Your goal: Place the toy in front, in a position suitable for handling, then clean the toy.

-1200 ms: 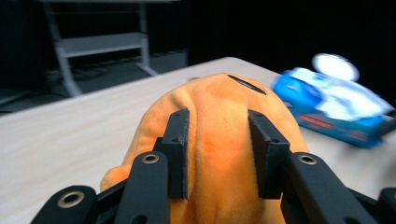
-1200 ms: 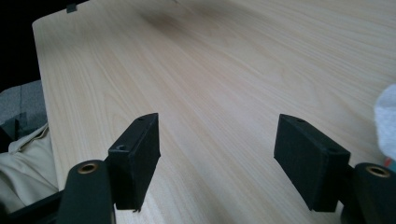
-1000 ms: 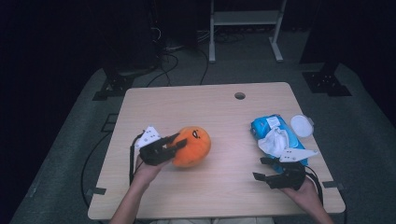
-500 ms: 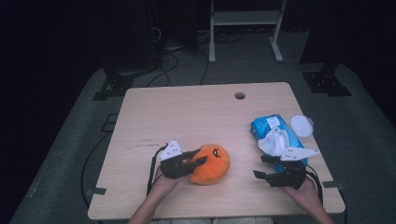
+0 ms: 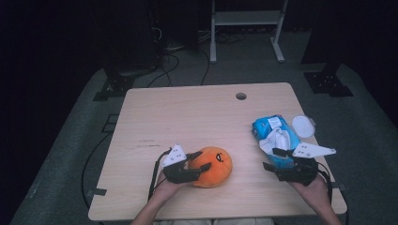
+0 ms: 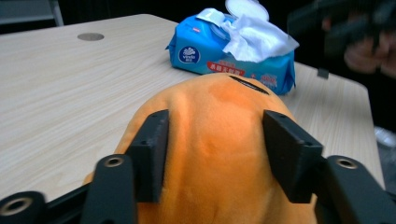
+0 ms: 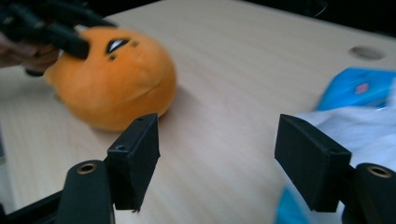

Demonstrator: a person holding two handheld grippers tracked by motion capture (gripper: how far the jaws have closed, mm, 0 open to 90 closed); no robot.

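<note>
Orange plush toy (image 5: 212,166) is now set nearer the bench (image 5: 197,112) edge; left tongs (image 6: 212,140), just opening, straddle it loosely; right tongs (image 7: 219,154) gape, released.

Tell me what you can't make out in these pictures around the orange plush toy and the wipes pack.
- Orange plush toy: its near end, left gripper view, hidden behind the left claw, whose jaws have just been opening; contact with the pads is unclear.
- Wipes pack: its print, right gripper view, blurred; its right part is cut off by the frame edge.
- Wipes pack's near end, high view: covered by the right claw.
- White round lid: high view, too small for detail.
</note>
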